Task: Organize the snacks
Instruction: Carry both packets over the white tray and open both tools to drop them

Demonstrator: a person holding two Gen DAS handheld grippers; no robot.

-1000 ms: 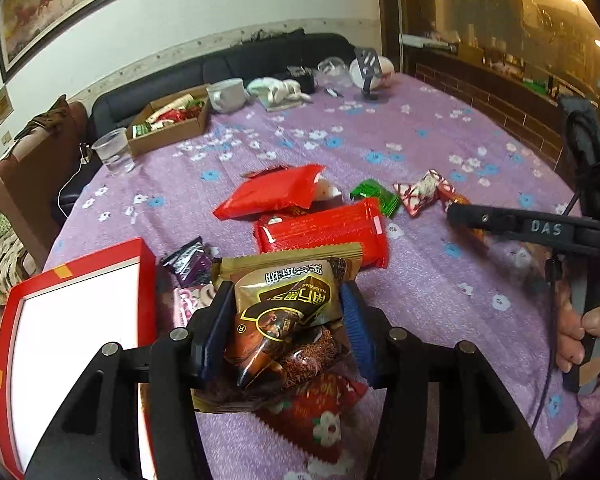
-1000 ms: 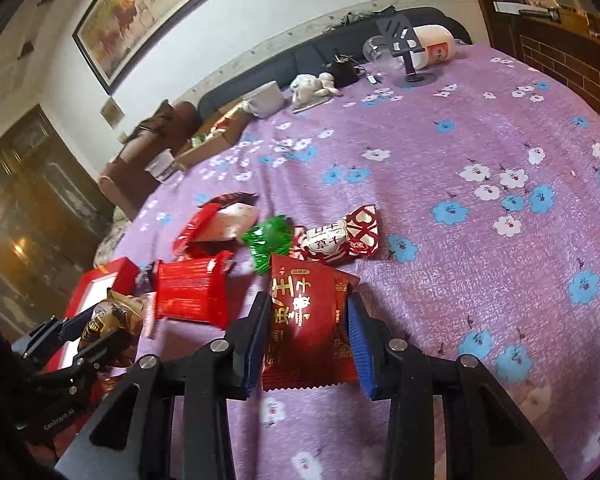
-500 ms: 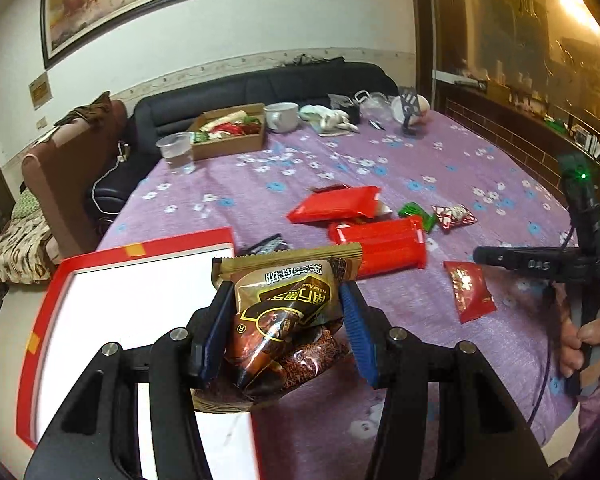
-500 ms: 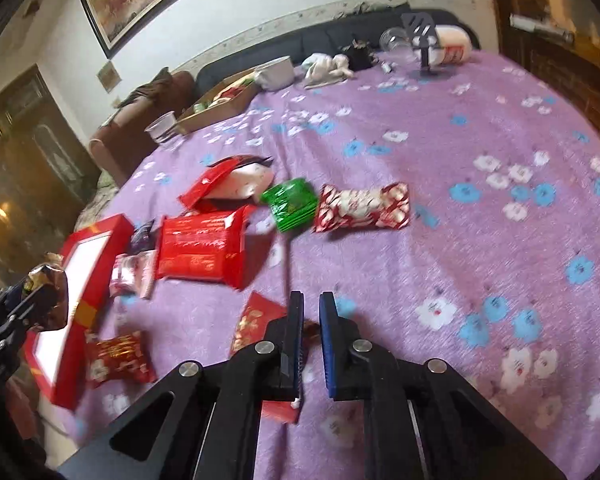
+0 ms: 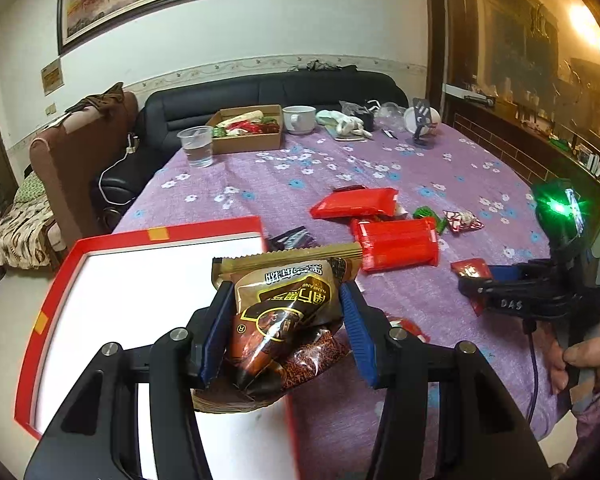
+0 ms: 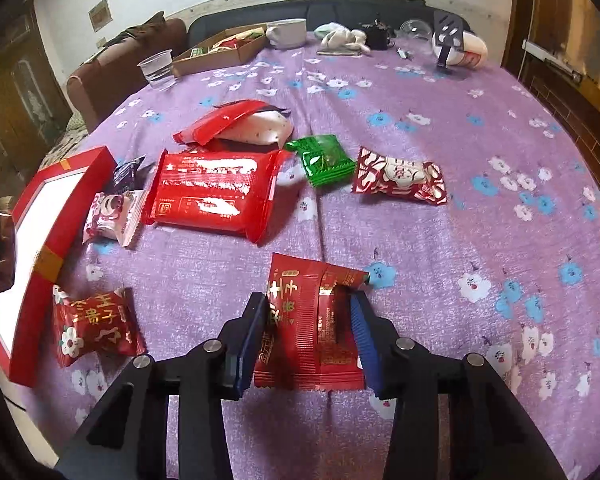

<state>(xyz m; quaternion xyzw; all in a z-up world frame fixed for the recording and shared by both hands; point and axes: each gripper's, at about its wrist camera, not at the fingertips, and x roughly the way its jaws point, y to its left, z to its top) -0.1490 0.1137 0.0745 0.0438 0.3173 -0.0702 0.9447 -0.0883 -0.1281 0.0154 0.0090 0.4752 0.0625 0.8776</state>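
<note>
1. Left claw [image 5: 284, 320] clenched on a brown-and-gold snack packet [image 5: 288, 312], both blue pads pressed against its sides, packet crumpled and lifted clear.
2. Held over the near right corner of the red-rimmed box [image 5: 164, 236], above its white inside.
3. Right claw [image 6: 308, 336] low over the purple flowered tabletop [image 6: 460, 220], jaws opening, straddling a flat red packet with gold characters [image 6: 312, 320]; whether the pads touch the packet cannot be told.
4. Seen in the left wrist view at the right edge: right claw's black body, a green light lit on it, gripped by a hand [image 5: 584, 364].
5. Lying loose on the tabletop, right wrist view: a second small red packet with white flowers [image 6: 92, 328] just beside the box's red wall; a pink-and-white sweet [image 6: 114, 216] and a dark wrapper [image 6: 130, 172] near the box's far corner.
6. Farther out: a large red pack [image 6: 216, 196], a red-and-white pouch [image 6: 240, 126], a green packet [image 6: 324, 160], a red-and-white candy [image 6: 400, 178].
7. At the far end: a cardboard box of snacks [image 5: 250, 128], a clear plastic cup [image 5: 198, 146], a white mug [image 5: 299, 119].
</note>
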